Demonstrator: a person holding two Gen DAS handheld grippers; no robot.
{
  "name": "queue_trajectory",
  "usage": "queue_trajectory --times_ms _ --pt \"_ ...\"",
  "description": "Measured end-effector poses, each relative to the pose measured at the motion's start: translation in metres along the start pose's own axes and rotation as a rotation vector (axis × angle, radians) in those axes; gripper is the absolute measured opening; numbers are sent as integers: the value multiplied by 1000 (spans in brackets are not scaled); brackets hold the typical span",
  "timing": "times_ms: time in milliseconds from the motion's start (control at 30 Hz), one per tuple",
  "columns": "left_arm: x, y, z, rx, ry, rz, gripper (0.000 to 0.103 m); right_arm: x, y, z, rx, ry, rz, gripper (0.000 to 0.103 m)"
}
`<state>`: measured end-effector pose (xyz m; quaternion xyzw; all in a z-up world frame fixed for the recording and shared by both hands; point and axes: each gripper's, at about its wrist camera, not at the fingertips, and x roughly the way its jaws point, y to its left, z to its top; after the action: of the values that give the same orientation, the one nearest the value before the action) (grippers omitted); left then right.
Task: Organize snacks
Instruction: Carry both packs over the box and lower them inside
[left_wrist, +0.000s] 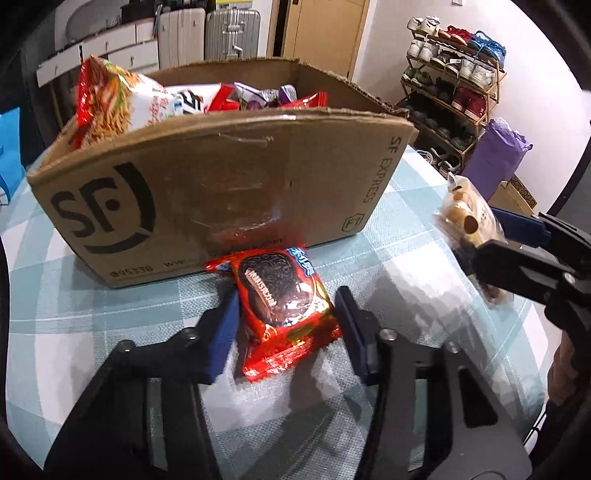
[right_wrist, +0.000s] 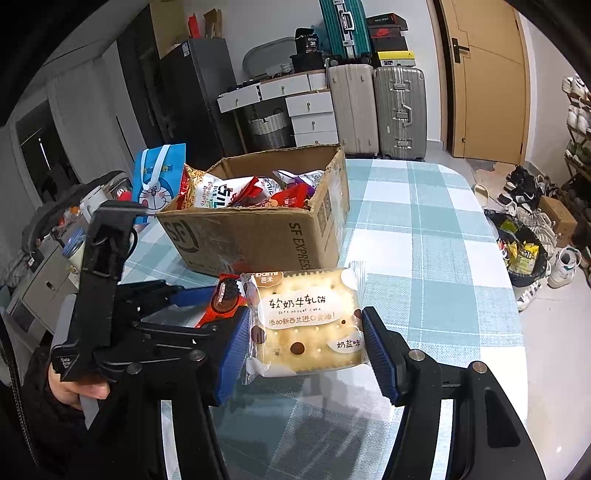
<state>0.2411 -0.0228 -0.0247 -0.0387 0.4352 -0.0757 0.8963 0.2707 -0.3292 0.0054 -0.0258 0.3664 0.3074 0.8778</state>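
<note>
A brown SF Express cardboard box (left_wrist: 229, 192) stands on the checked tablecloth (left_wrist: 402, 266), holding several snack packets, with a noodle packet (left_wrist: 110, 99) sticking out at its left. My left gripper (left_wrist: 286, 314) is shut on a red Oreo packet (left_wrist: 284, 299) just in front of the box. My right gripper (right_wrist: 304, 339) is shut on a clear packet with a pale nougat cracker (right_wrist: 310, 328), held above the table right of the box (right_wrist: 266, 236). The cracker packet (left_wrist: 469, 221) and right gripper also show at the right of the left wrist view.
A blue Doraemon bag (right_wrist: 157, 177) stands left of the box. Suitcases (right_wrist: 376, 110) and white drawers (right_wrist: 310, 114) are behind the table. A shoe rack (left_wrist: 454, 85) and a purple bag (left_wrist: 495, 155) stand beyond the table's right edge. A black rubbish bag (right_wrist: 524, 254) sits on the floor.
</note>
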Motion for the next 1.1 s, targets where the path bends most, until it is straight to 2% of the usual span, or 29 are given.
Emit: queue_trajectory --times_ms 367,900,1100 --pt "-27 3 -7 -16 -47 -18 42 -4 2 1 -6 -15 -1 61" --pt "-128 42 -21 -32 -188 -46 42 -12 16 4 -38 -65 0 61" --pt "-158 64 -13 -41 -225 -40 42 -18 29 10 -67 -107 3 61"
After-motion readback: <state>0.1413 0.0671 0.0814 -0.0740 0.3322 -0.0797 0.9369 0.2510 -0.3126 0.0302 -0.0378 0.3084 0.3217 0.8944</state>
